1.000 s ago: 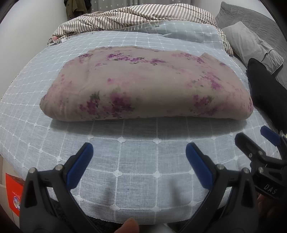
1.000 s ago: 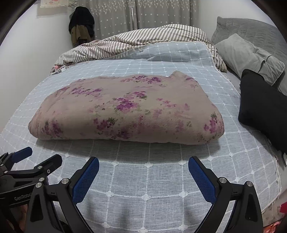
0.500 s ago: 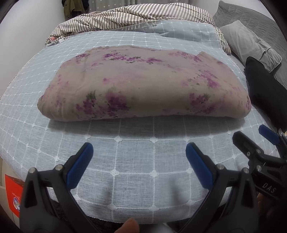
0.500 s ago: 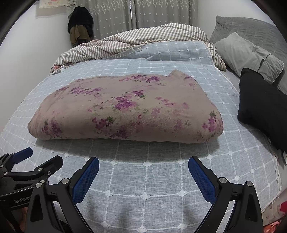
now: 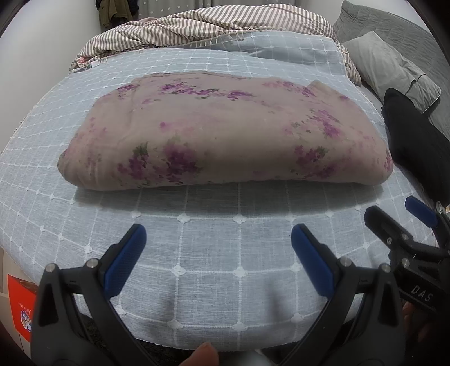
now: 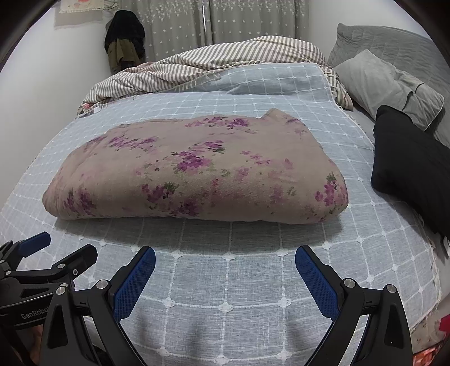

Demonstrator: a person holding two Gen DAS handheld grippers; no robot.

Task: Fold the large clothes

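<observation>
Right wrist: floral blanket [image 6: 197, 171], folded, thick

Folded floral mauve blanket [image 5: 225, 140] lies on your blue checked bedspread [image 5: 211, 253]; striped duvet [image 5: 213, 28] behind it, black cushion [image 5: 416, 146] to its right.

Setting: home bedroom. We see a bed under a pale blue grid-pattern coverlet [image 6: 225, 295], a rumpled striped duvet [image 6: 225, 62] at its far end, grey pillows [image 6: 388, 81] to the right, star-print curtains [image 6: 225, 22] behind, and dark clothes [image 6: 125, 42] hanging by the wall.
</observation>
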